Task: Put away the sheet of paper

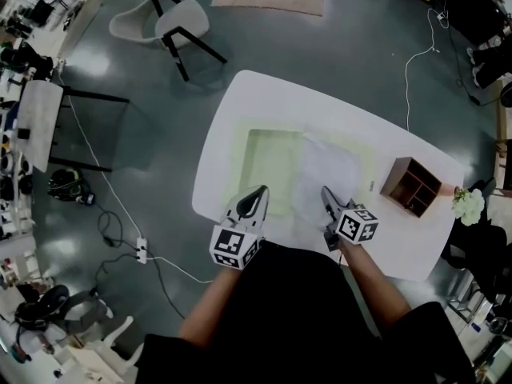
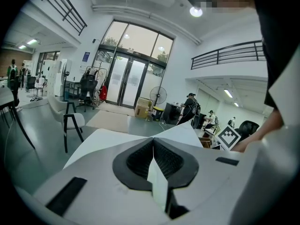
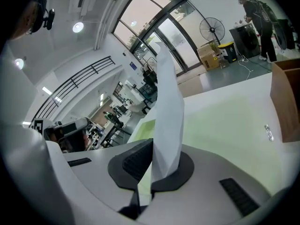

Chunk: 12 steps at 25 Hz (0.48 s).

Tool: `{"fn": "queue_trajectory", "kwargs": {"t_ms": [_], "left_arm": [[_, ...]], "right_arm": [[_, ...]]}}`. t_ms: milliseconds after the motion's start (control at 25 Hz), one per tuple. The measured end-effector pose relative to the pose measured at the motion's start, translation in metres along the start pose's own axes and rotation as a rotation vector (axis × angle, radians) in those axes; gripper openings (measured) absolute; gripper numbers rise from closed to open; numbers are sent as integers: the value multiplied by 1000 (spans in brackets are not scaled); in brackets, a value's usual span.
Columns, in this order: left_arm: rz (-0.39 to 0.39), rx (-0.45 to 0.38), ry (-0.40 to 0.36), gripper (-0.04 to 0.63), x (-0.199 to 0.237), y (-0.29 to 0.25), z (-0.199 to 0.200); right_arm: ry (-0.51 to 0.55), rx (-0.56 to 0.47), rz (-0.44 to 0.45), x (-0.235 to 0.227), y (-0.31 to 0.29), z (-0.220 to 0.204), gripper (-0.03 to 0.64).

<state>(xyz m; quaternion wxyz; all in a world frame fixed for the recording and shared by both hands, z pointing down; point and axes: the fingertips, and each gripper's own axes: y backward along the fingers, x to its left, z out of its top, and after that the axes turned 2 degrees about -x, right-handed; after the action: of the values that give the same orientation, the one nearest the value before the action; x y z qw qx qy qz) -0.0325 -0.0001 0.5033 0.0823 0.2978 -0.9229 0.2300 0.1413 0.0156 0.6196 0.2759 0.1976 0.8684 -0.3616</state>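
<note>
A white sheet of paper (image 1: 330, 169) lies over the right half of a pale green open folder (image 1: 270, 160) on the white table (image 1: 264, 94). My left gripper (image 1: 258, 195) is at the sheet's near left and is shut, with a white paper edge (image 2: 158, 184) pinched between its pads. At the near right, my right gripper (image 1: 327, 195) is shut on the same sheet, which stands up curled from its jaws (image 3: 168, 121). In the right gripper view the green folder (image 3: 225, 125) spreads out beyond the jaws.
A small brown wooden box with compartments (image 1: 410, 186) (image 3: 286, 102) stands at the table's right end, beside a white flower bunch (image 1: 468, 205). A small metal clip (image 3: 268, 132) lies near the box. A white chair (image 1: 172, 22) stands beyond the table, and cables run over the floor at left.
</note>
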Motion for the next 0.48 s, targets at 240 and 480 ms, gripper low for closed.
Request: {"fn": "queue_trajectory", "kwargs": {"t_ms": [240,480], "left_arm": [[29,6,13,3,12,7,0],[49,15,20,3,20,10,-2]], "right_arm": [[-35,23,-15,-10,-11,-6,-2],[-73,51,-35,-21,-22,-14,-2]]}}
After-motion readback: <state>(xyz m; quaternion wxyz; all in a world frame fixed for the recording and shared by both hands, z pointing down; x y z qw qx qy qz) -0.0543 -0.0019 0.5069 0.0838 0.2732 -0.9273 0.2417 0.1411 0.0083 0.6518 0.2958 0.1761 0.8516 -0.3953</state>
